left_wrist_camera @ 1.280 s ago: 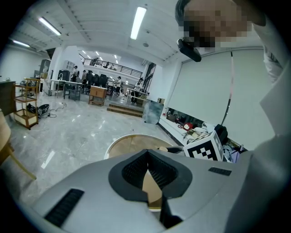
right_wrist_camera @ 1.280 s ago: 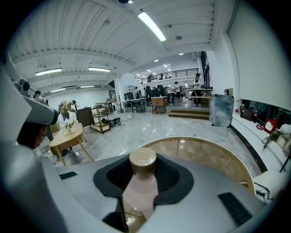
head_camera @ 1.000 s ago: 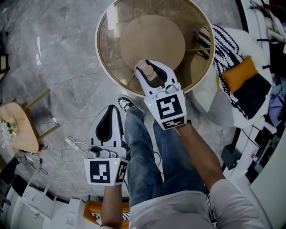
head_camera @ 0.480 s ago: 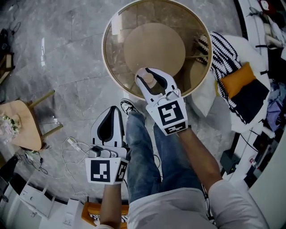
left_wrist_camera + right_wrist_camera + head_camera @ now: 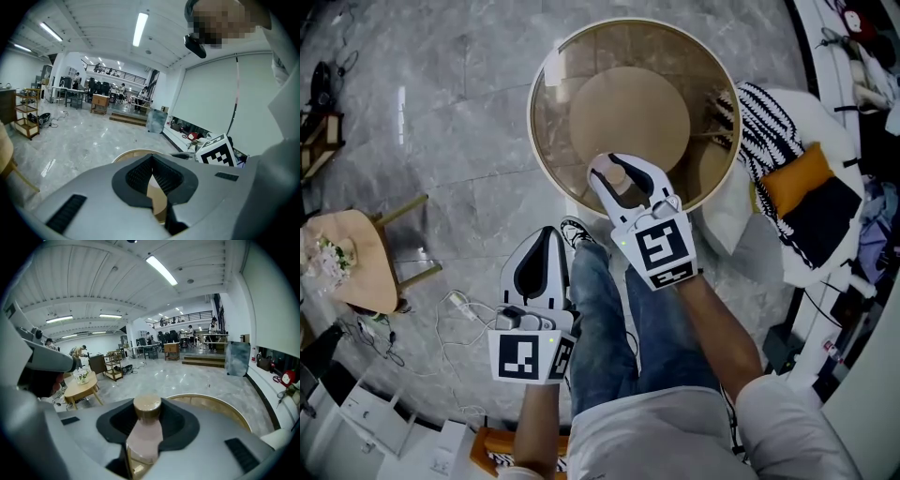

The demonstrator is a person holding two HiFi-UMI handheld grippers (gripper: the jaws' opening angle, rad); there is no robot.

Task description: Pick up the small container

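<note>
The small pink plastic container (image 5: 617, 175) sits between the right tongs (image 5: 624, 168), over the near edge of the round glass bench (image 5: 551, 141); the left tongs (image 5: 546, 232) are nearer, leftward.

Grey marble floor (image 5: 459, 159), round glass table (image 5: 551, 141), ceiling strip lights (image 5: 139, 29)

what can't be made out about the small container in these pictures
- Base of the small container: in the right gripper view, the body of the right hand-held gripper covers it.
- Gap between it and the round table: the head view looks steeply down, so its height above the table is unreadable.
- Any label on it: too small in the head view and half hidden by the jaws.
</note>
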